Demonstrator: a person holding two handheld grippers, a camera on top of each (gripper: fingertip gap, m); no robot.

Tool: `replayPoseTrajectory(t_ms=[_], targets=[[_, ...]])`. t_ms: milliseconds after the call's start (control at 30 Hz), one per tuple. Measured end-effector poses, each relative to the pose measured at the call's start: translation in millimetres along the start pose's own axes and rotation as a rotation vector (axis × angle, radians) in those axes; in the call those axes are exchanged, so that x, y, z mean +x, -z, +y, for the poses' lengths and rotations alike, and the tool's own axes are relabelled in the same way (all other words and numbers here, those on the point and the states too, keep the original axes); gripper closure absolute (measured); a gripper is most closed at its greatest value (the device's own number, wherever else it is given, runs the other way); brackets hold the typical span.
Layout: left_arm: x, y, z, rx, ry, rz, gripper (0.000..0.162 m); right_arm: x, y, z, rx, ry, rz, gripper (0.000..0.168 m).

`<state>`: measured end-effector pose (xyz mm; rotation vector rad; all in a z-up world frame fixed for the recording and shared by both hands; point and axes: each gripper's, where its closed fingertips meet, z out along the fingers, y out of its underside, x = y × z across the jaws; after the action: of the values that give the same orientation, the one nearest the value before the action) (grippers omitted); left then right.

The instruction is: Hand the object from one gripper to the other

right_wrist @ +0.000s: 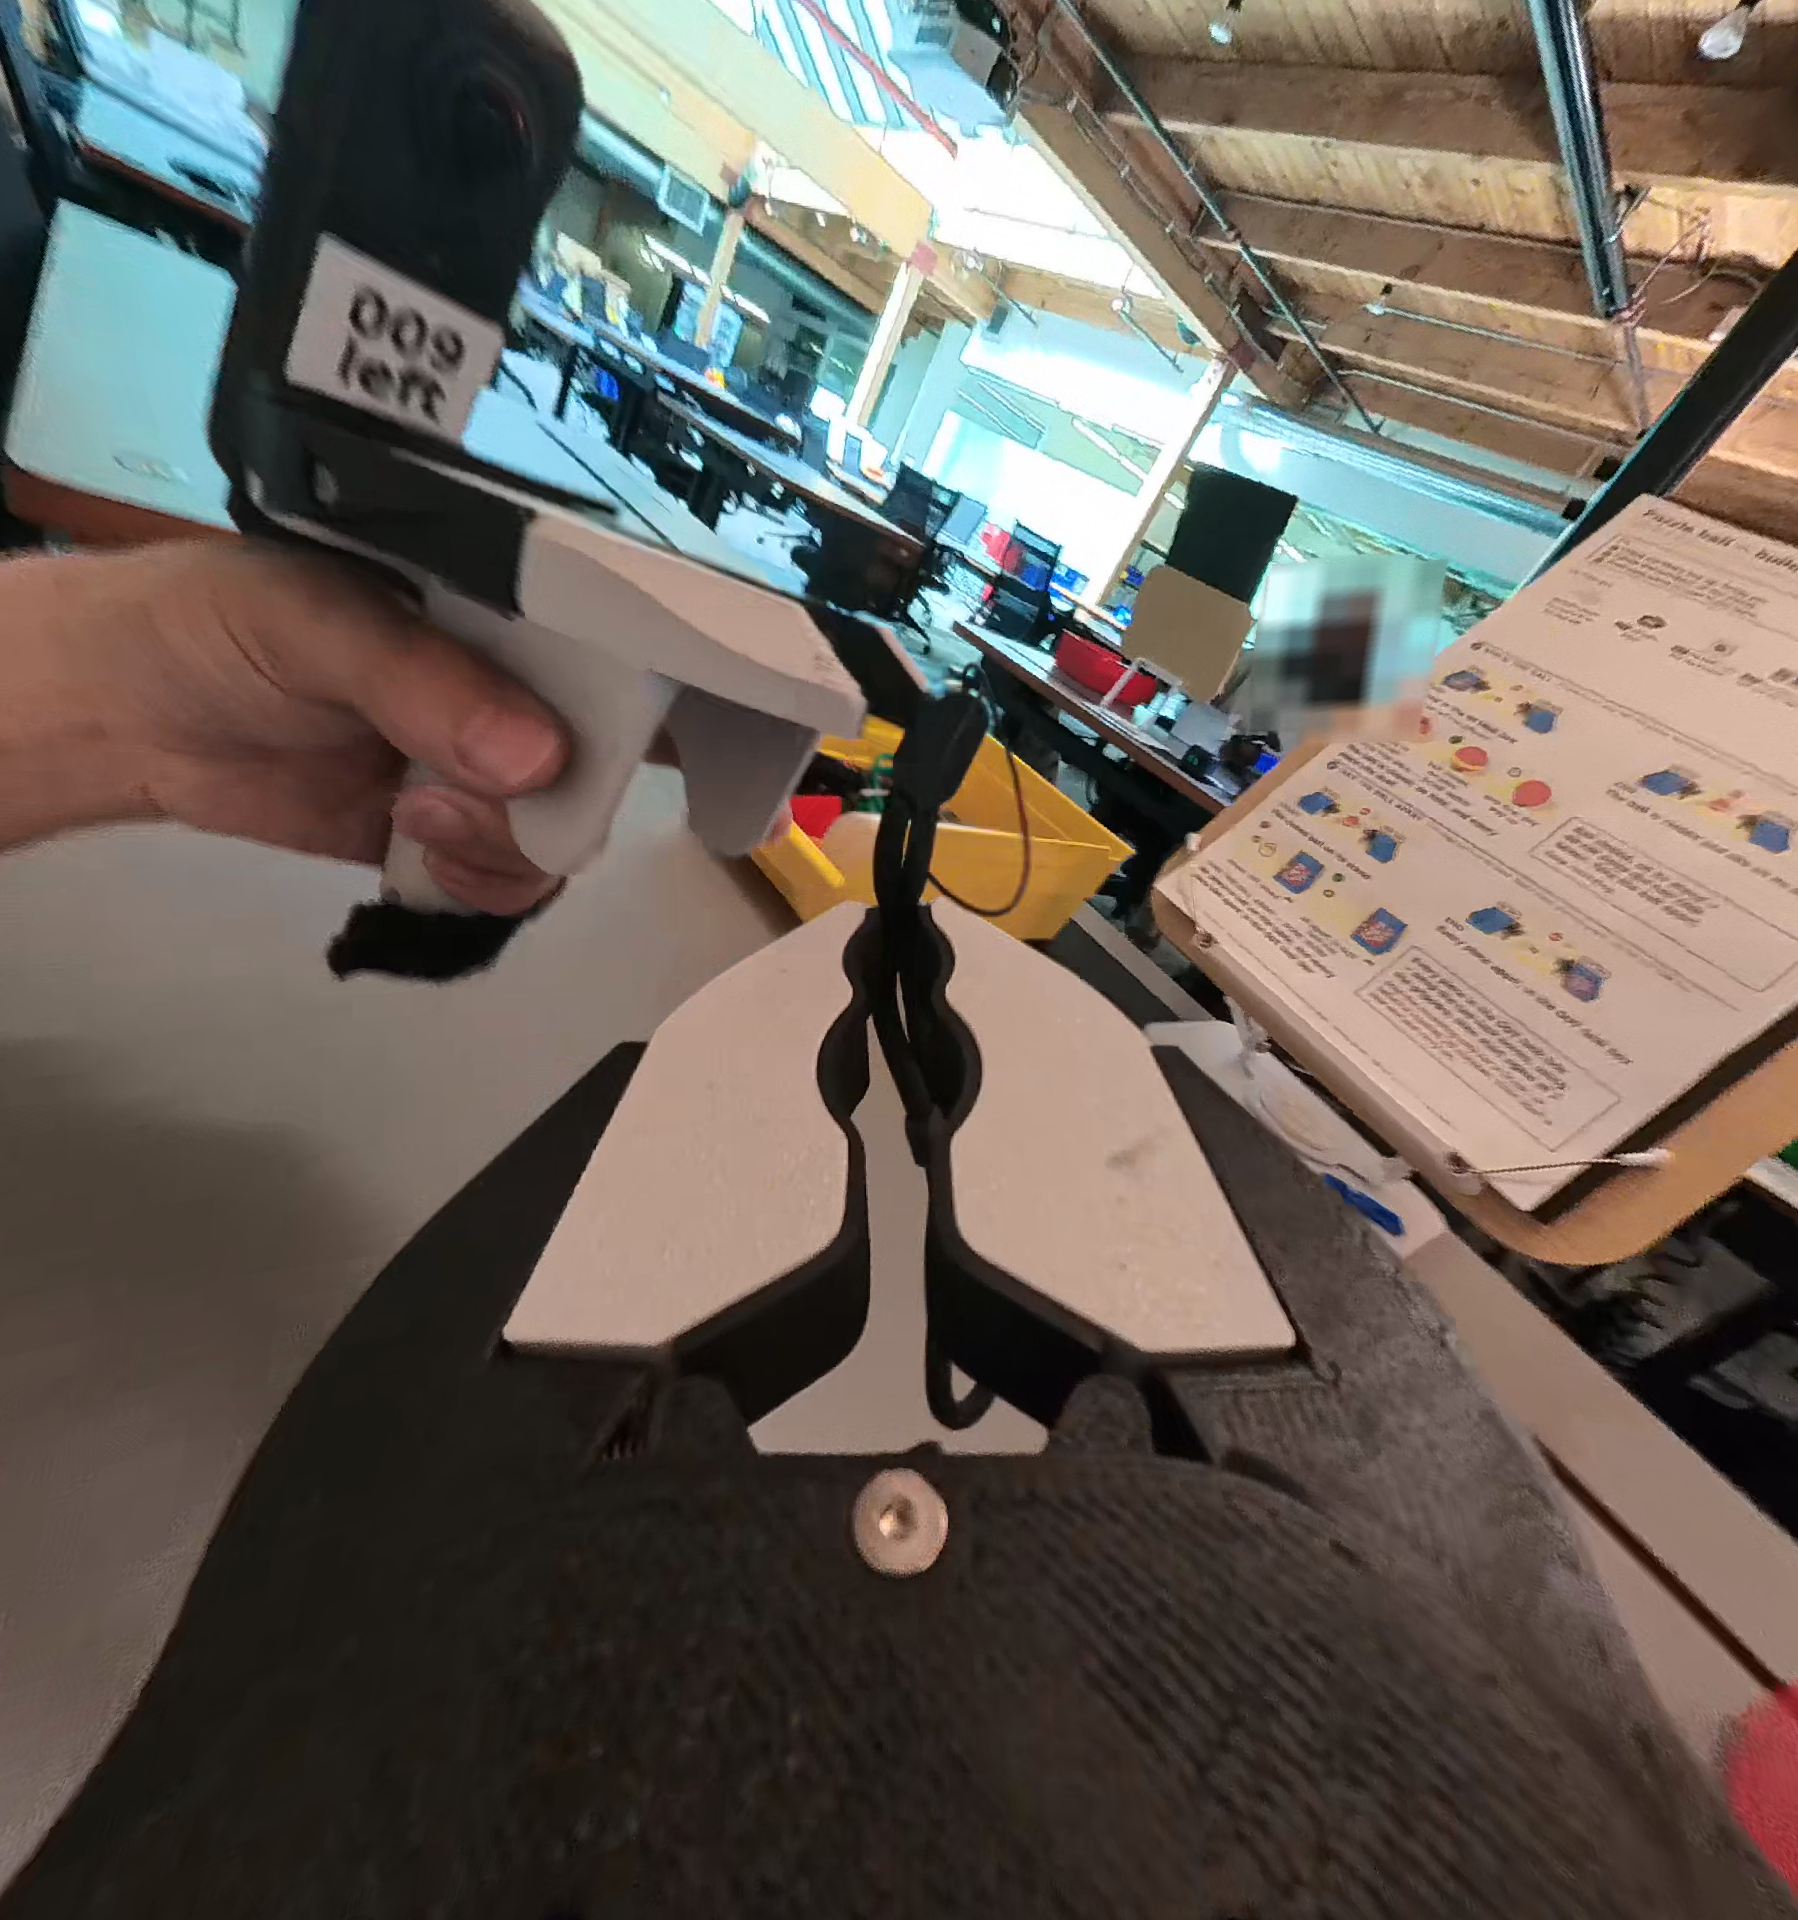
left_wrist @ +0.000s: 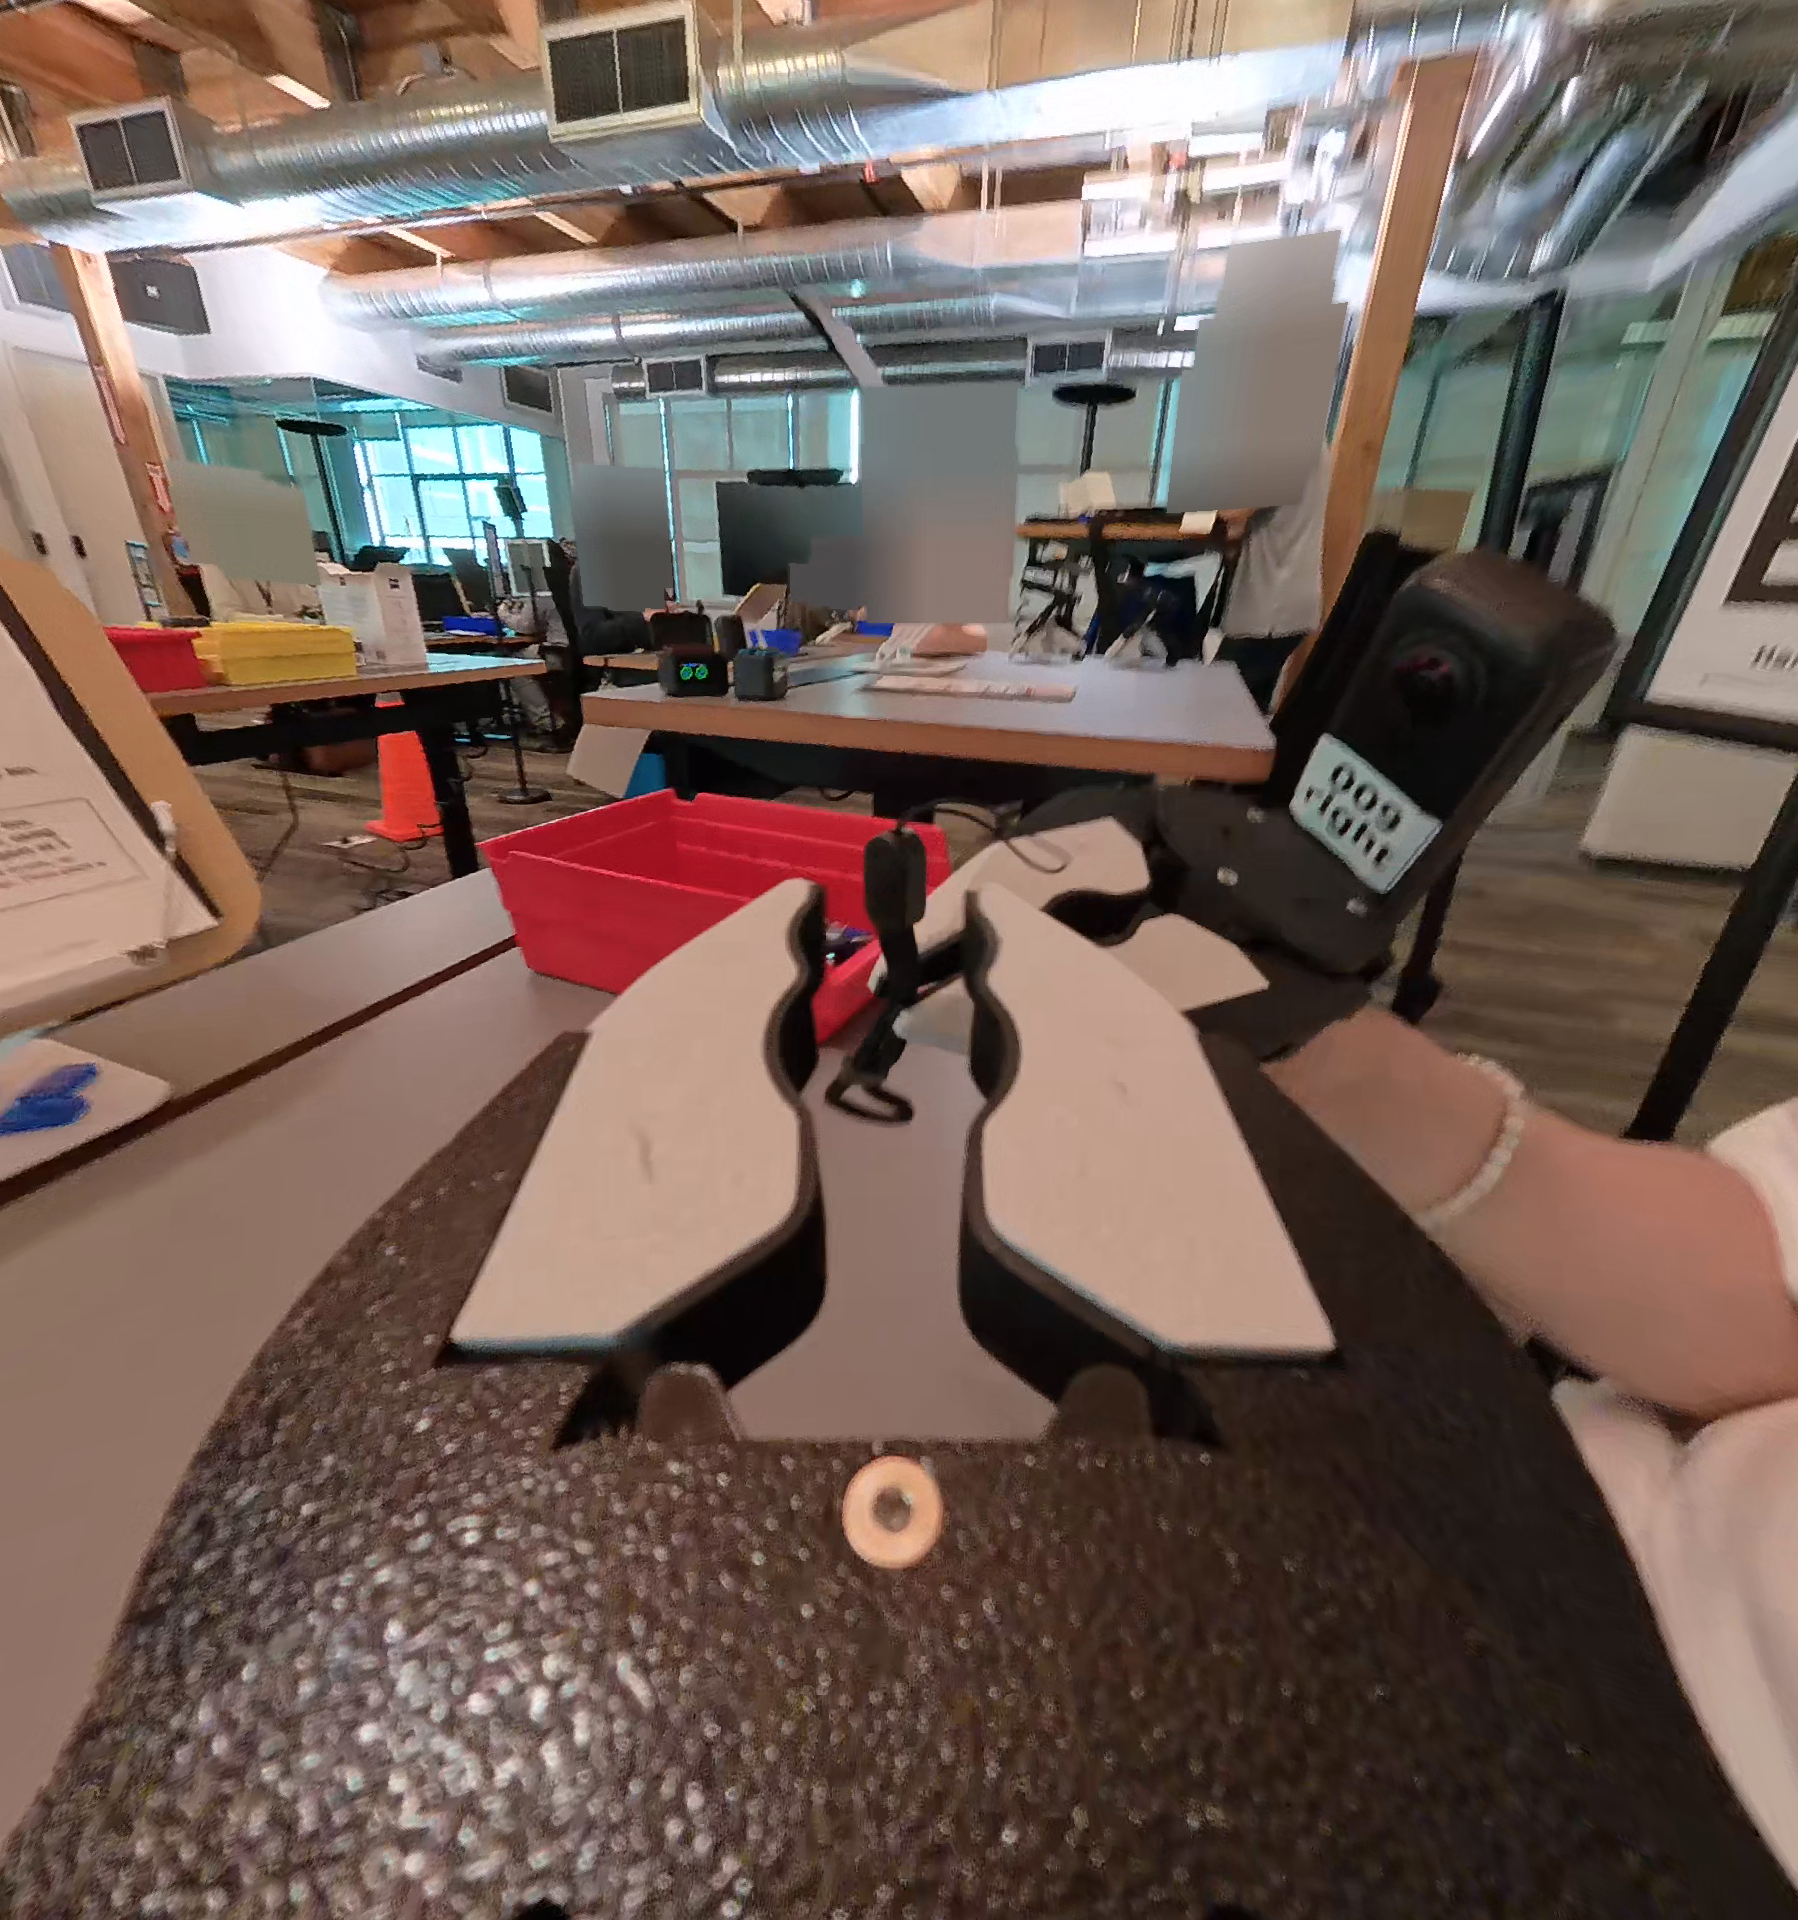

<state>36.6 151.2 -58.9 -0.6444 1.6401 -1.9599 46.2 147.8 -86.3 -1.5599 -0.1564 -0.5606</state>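
Nearest my right-hand camera, the right gripper [right_wrist: 900, 930] clenches its pale fingers [right_wrist: 729, 1132] on a looped black cable [right_wrist: 900, 935], held above the grey table [right_wrist: 147, 1143]. From my left camera, the left gripper [left_wrist: 895, 935] is released, its fingers parted either side of that cable, not touching it. Farther off sit a red bin [left_wrist: 604, 883] and a yellow bin [right_wrist: 1040, 842].

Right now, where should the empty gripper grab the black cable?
On the black cable's thick plug end, which sticks up past the right gripper's closed fingers. That part is free and looks stiff; the rest is pinched or dangling. The open left gripper should probably come head-on, one finger each side.
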Motion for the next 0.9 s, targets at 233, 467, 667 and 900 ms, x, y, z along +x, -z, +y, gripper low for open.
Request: replayPoseTrajectory(t_ms=[233,467,667,900], targets=[[13.9,8.0,29.7,-0.224,-0.349,0.06,0.118,-16.9,4.4,-0.8,-0.029,0.109,-0.121,0.163],[26.1,7.5,28.2,-0.109,-0.198,0.205,0.151,-36.2,9.2,-2.6,0.017,-0.007,-0.268,0.163],[19.2,5.5,21.7,-0.09,-0.151,0.171,0.156,-27.6,7.0,-5.8,0.061,0.01,-0.191,0.161],[17.0,14.8,-3.0,0.017,-0.086,0.163,0.157,-21.7,14.2,0.3,0.062,-0.038,-0.195,0.145]])
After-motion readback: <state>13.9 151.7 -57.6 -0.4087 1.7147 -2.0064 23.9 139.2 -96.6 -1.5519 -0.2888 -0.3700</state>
